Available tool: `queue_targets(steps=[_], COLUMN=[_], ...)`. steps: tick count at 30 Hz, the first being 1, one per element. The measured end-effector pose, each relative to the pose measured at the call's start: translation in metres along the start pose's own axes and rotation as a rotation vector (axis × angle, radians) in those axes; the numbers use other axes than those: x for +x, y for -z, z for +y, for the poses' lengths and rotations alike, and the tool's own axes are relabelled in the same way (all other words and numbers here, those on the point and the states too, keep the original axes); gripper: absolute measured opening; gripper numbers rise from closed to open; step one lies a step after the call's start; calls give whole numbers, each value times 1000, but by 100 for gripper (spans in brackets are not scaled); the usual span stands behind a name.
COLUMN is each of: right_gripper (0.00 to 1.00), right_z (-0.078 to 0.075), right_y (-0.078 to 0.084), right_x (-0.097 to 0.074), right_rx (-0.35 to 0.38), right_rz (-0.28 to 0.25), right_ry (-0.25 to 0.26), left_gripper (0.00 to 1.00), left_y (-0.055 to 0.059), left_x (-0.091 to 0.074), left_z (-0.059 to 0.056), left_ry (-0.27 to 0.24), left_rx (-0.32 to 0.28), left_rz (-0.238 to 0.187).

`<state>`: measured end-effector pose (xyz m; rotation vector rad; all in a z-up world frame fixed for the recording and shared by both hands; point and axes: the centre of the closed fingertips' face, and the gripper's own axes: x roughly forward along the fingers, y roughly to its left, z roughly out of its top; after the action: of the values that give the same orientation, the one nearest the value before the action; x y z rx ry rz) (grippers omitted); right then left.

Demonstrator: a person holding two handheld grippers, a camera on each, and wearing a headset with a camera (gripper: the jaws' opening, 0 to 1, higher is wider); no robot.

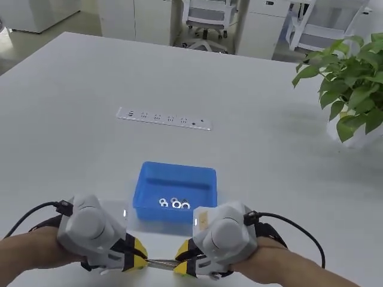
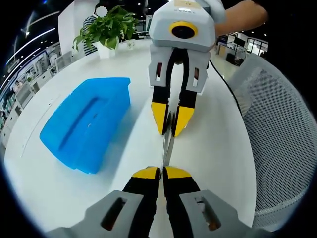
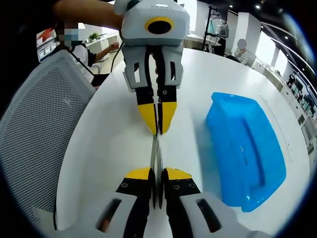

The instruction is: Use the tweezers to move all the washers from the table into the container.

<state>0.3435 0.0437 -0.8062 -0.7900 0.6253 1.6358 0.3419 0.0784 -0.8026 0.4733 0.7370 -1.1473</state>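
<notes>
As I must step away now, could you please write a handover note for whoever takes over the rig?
Left gripper: jaws shut on one end of the thin metal tweezers.
Right gripper: jaws shut on the other end.
Small metal washers lie inside the blue plastic container on the white table.
Done: every washer visible is in.
Left: probably just check for strays and set the tweezers down.

Left tool (image 1: 137,259), right tool (image 1: 182,263), grey rounded housings, yellow-tipped black jaws, black cables (image 1: 281,217)

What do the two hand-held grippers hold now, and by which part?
The tweezers: the left hand-held gripper grips one end, the right hand-held gripper the other end.
</notes>
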Motion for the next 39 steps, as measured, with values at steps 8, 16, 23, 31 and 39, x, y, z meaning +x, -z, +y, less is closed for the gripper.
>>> queue_targets(steps=[8,16,23,31,39], right_gripper=[12,20,27,38,50], right_z=[1,-4,-14,-28,-35], right_y=[0,-9,-19,-18,-11], right_x=[0,-7,-29,-66,-99], right_rx=[-3,30,61,139,228], right_rz=[-3,-46,-94,-145,-198], right_ry=[9,41,111,228,327], left_gripper=[8,10,19,33,49], left_y=[1,5,2,-15,-31], left_x=[-1,-5,-20,-44,-69], left_z=[0,-1,2,10,14], left_ry=[-9,-15,-37,-95,-168], left_rx=[-3,0,-33,-137,-184], left_rz=[7,22,-10,-137,-232])
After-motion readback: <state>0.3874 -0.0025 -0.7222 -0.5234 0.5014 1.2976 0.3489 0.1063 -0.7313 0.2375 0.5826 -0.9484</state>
